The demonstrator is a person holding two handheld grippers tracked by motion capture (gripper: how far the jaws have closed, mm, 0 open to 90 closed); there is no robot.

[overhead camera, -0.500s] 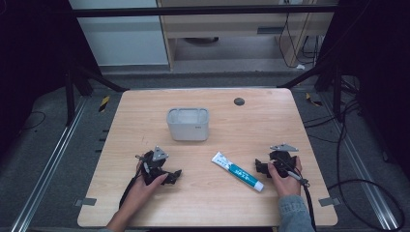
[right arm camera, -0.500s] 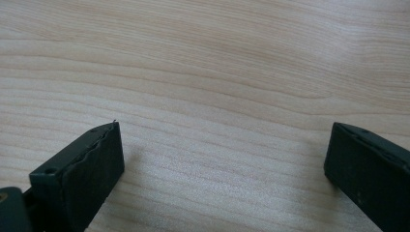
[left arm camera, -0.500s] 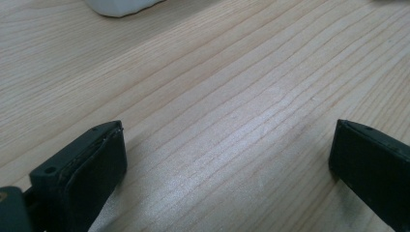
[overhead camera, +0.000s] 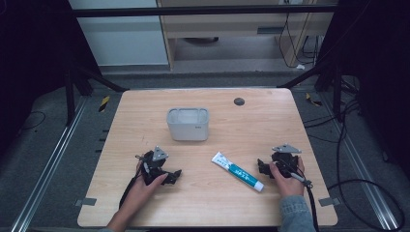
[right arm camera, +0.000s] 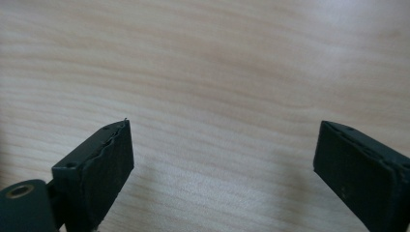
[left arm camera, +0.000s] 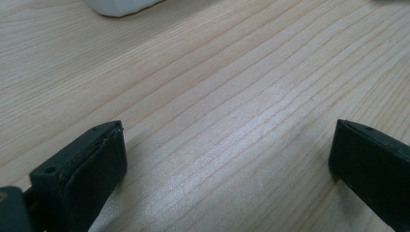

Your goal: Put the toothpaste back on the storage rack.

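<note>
A white and teal toothpaste tube [overhead camera: 238, 171] lies flat on the wooden table [overhead camera: 251, 121], slanting down to the right. A pale grey rectangular tub [overhead camera: 188, 123] stands upright behind it, near the table's middle. My left gripper [overhead camera: 174, 176] rests low at the front left, held by a hand, well left of the tube. In its own view my left gripper [left arm camera: 227, 154] has its jaws wide apart over bare wood. My right gripper [overhead camera: 262, 169] sits just right of the tube's lower end. Seen in its own view, my right gripper [right arm camera: 222, 154] is open with nothing between the pads.
A small dark round hole [overhead camera: 239, 101] marks the table's far side. The tub's white base [left arm camera: 121, 6] shows at the top of the left gripper view. Metal rails, cables and cabinets surround the table on the floor.
</note>
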